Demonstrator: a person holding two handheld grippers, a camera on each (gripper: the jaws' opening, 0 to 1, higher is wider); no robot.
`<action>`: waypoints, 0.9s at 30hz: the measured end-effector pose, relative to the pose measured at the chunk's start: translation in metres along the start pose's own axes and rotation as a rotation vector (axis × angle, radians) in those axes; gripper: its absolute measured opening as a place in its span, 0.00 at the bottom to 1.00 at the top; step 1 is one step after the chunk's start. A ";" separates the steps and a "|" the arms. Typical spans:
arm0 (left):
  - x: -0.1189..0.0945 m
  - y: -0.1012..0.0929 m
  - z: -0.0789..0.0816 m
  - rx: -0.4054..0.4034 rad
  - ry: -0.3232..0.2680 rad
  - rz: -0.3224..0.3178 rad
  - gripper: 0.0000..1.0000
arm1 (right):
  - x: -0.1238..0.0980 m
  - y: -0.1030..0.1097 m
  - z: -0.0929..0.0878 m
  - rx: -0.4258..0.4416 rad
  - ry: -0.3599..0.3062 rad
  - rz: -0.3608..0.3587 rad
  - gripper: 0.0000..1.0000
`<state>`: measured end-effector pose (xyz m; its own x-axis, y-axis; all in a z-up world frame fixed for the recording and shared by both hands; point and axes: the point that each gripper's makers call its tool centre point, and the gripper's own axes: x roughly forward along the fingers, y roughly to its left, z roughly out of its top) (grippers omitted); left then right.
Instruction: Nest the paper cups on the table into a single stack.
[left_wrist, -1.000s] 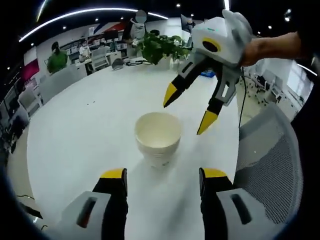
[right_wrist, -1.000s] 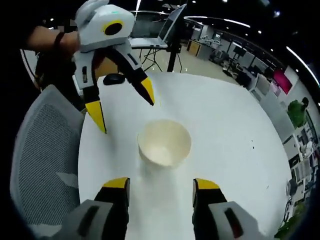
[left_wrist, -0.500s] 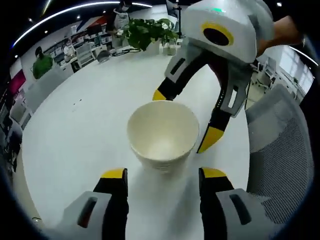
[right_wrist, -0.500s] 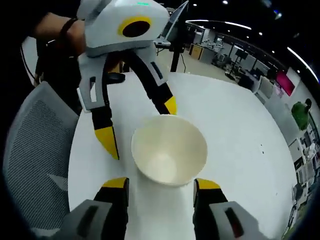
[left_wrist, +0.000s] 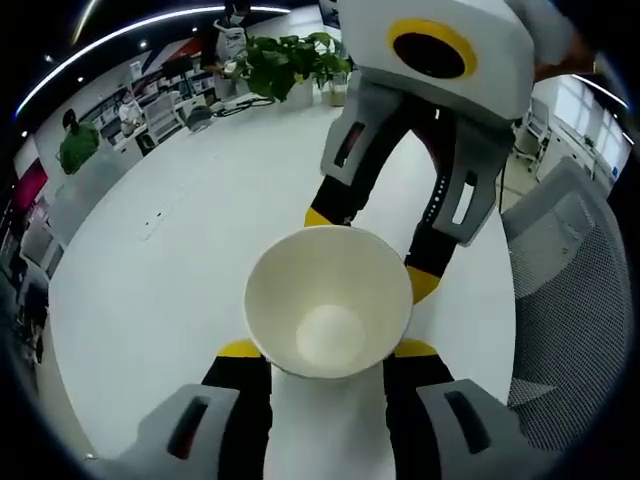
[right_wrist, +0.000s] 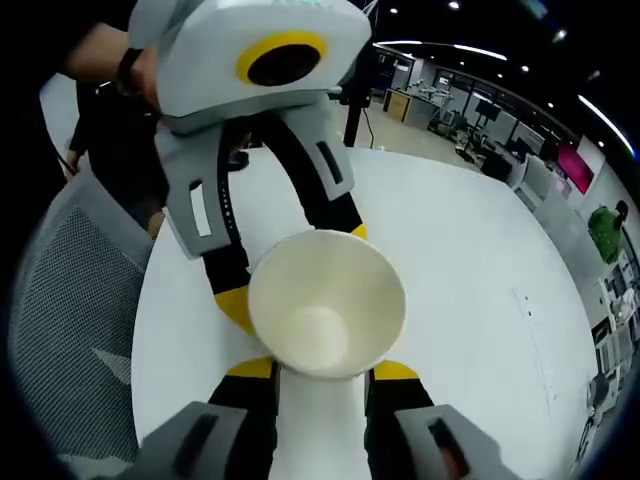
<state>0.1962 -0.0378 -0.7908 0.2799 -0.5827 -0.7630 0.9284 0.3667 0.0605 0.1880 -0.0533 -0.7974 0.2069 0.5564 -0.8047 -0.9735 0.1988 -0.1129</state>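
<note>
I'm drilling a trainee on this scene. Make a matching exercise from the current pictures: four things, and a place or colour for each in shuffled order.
Things:
1. paper cup
2. mesh chair
3. potted plant
4. table

Descriptions:
A. grey, beside the table
B. white, round top
C. cream, between the jaws of both hand-held grippers
D. green, at the table's far edge in the left gripper view

Pairs: 1-C, 2-A, 3-D, 4-B

In the right gripper view I see my right gripper (right_wrist: 325, 370) with its yellow-tipped jaws closed against the base of the cup (right_wrist: 327, 315). The left gripper (right_wrist: 290, 270) straddles the cup's far side, jaws spread. The table (right_wrist: 470, 300) is white; a chair (right_wrist: 70, 330) stands left.
</note>
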 end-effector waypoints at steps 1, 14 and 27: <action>0.002 0.004 0.000 0.001 0.000 0.001 0.43 | 0.000 -0.003 0.001 0.000 0.001 -0.003 0.31; 0.015 0.043 0.013 -0.020 0.001 0.000 0.43 | 0.008 -0.047 0.004 0.024 0.019 -0.039 0.30; 0.018 0.053 0.014 -0.043 0.003 0.001 0.44 | 0.010 -0.057 0.004 0.045 0.038 -0.064 0.30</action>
<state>0.2536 -0.0390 -0.7920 0.2797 -0.5802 -0.7649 0.9169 0.3976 0.0337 0.2458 -0.0562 -0.7969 0.2643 0.5105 -0.8182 -0.9528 0.2696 -0.1396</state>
